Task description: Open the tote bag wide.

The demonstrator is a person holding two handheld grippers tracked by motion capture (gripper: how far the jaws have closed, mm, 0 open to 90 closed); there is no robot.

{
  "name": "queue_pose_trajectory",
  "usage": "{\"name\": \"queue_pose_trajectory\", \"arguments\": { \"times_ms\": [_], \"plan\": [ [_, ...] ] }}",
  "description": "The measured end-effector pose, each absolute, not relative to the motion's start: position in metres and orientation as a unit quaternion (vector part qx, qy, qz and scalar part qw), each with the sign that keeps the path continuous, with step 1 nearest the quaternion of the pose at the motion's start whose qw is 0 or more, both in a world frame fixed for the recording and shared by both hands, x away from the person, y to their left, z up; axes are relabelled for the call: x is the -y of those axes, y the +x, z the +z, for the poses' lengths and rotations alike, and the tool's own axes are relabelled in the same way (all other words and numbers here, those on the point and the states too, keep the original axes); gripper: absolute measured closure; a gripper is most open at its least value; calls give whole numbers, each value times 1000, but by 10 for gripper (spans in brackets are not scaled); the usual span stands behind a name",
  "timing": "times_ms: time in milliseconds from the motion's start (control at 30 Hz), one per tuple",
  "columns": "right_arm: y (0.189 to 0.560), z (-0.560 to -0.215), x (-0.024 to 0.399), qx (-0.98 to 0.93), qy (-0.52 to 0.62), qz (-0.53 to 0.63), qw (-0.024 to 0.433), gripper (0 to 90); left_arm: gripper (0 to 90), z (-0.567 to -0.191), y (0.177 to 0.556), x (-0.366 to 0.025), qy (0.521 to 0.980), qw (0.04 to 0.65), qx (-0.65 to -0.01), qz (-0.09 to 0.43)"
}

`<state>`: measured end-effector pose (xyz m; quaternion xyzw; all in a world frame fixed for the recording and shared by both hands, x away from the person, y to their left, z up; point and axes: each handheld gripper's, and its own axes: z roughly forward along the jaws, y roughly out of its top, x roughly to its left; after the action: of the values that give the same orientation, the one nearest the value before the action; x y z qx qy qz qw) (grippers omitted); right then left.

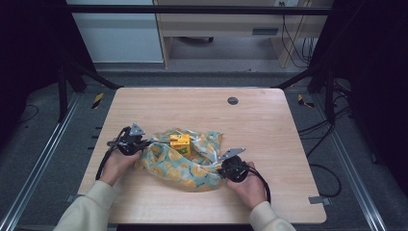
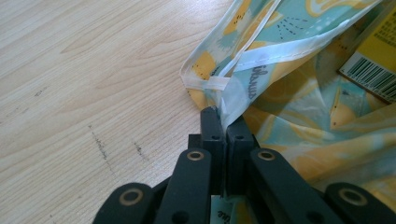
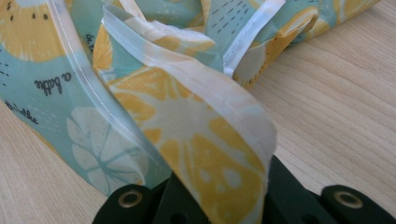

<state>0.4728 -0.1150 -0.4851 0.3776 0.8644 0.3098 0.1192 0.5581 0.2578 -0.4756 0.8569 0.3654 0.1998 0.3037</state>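
The wooden counter (image 1: 260, 125) carries a crumpled bag (image 1: 192, 163) printed with lemon slices on pale teal, lying toward the near edge, a little left of the middle. A yellow box (image 1: 180, 143) sits in the bag's open top. At the bag's left end the left gripper (image 2: 227, 122) has its jaws pressed together on a hemmed edge of the fabric. At the bag's right end the right gripper (image 1: 224, 166) pinches another fold of the bag, its jaws closed under the cloth that drapes over them.
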Motion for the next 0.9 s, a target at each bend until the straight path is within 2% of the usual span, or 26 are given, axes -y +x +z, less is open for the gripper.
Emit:
{"name": "queue_pose_trajectory", "arguments": {
  "times_ms": [900],
  "plan": [
    [480,-489,118,-863,386,304,119,899,897,-488,562,-258,857,293,-372,201]
  ]
}}
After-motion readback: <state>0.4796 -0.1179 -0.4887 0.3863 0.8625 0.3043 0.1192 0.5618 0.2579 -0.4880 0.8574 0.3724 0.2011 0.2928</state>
